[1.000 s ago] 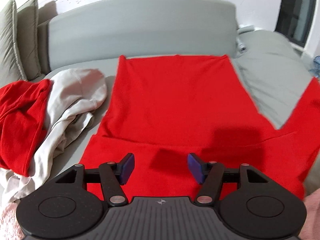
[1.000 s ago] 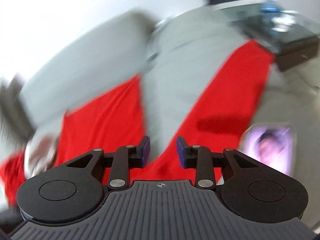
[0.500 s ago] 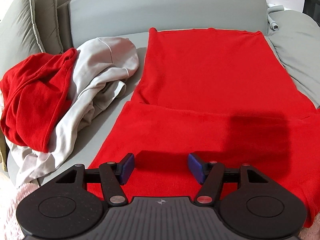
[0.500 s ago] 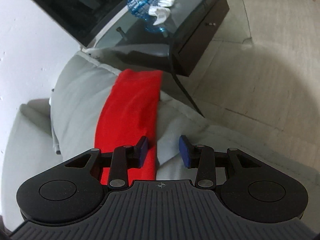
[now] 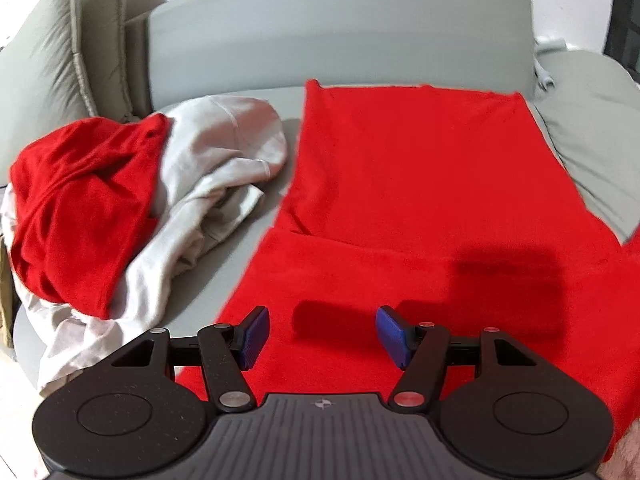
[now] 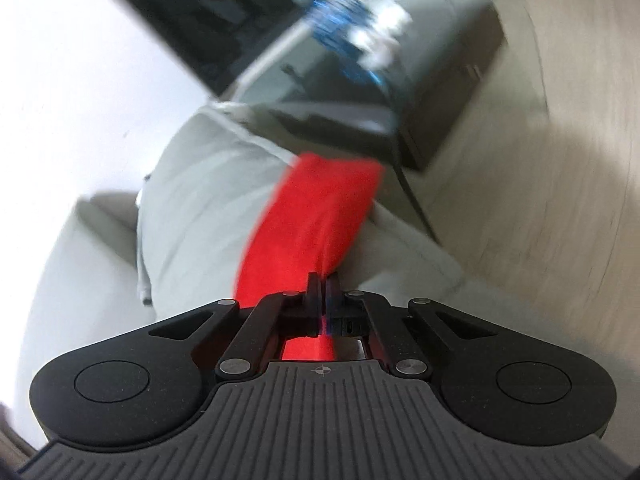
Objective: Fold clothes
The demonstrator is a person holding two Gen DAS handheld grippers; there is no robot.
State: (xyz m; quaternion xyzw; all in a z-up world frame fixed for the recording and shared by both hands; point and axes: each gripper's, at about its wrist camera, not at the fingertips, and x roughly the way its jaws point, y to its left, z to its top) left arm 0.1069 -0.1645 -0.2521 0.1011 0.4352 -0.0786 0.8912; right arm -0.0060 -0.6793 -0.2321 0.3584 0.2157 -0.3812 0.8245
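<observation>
Left wrist view
Left gripper (image 5: 320,334): its jaws stand apart, and nothing is between the blue pads (image 5: 253,338).
Red garment (image 5: 420,184): it lies spread flat on the grey sofa (image 5: 256,40), just in front of the gripper. Its near part runs as a wide band under the fingers.
Contact: I cannot tell if the fingertips touch the cloth.
Pile of clothes (image 5: 132,208): a crumpled red piece and a light beige piece lie together at the left, apart from the spread garment.
Cushions (image 5: 52,48): they stand upright in the far left corner of the sofa.

Right wrist view
Right gripper (image 6: 323,282): the jaws are pressed together on the red garment's sleeve (image 6: 316,220); red cloth shows between the fingers and behind them.
Sleeve: it stretches away from the gripper over the grey sofa arm (image 6: 208,184).
Background: a dark low table (image 6: 448,92) with a blue object (image 6: 340,36) on it stands on a pale floor (image 6: 560,184); this part is blurred.
</observation>
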